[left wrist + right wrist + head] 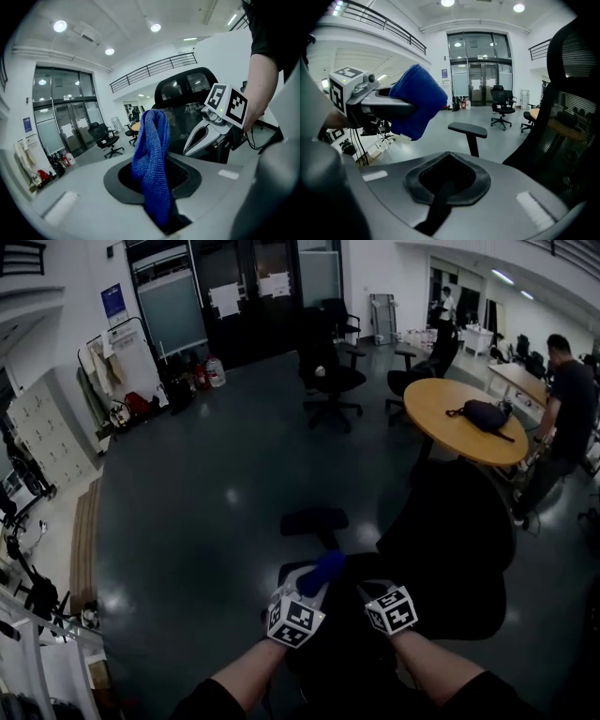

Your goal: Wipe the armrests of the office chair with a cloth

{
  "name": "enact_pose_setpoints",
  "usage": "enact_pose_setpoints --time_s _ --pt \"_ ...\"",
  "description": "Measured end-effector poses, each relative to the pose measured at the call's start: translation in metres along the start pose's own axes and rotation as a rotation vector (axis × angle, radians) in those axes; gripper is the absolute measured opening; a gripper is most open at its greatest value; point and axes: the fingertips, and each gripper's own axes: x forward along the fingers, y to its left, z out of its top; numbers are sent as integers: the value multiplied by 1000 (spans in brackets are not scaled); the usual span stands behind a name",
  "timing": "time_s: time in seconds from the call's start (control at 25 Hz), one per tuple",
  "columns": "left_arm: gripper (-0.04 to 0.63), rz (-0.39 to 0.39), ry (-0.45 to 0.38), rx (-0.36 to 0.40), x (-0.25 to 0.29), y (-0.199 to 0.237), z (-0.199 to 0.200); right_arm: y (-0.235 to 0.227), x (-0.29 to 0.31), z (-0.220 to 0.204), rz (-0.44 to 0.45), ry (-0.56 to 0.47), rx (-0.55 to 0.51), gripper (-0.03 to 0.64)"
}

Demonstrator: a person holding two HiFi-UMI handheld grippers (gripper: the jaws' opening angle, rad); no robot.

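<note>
The black office chair point(450, 549) stands on the dark floor right in front of the person, its mesh back to the right of both grippers. One armrest point(314, 519), a flat dark pad on a thin post, stands just beyond them. The other armrest I cannot make out. The left gripper point(302, 604) has its jaws clamped on the blue cloth point(151, 154), which rises from between them as a folded, bunched loop and hangs in the air near the armrest, not touching it. The right gripper point(382, 596) is close beside the left, its jaws drawn together with nothing between them. The cloth looks knitted, light and limp, so it will likely flop and fold rather than press flat. A hold low on the bunch, as now, leaves a soft wad standing clear of the jaws to rub with. The armrest pad looks firm and smooth, though the chair may well turn or shift under a push, so the empty gripper could steady it.
</note>
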Motion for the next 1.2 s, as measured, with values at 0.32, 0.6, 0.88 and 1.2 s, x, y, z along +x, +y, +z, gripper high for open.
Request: enact_pose_setpoints --time_s 0.32,0.6,0.88,1.2 --pt "100 101 -1 -75 -64 -38 -2 44 -36 -1 107 -47 -36 3" --pt "100 229 16 -147 -99 -61 8 54 -73 -7 199 -78 -76 3" --pt "100 320 16 -237 -119 -117 26 49 -122 -42 264 -103 -101 3" --pt "100 360 33 -276 -127 -180 41 45 -152 -98 331 -95 -86 3"
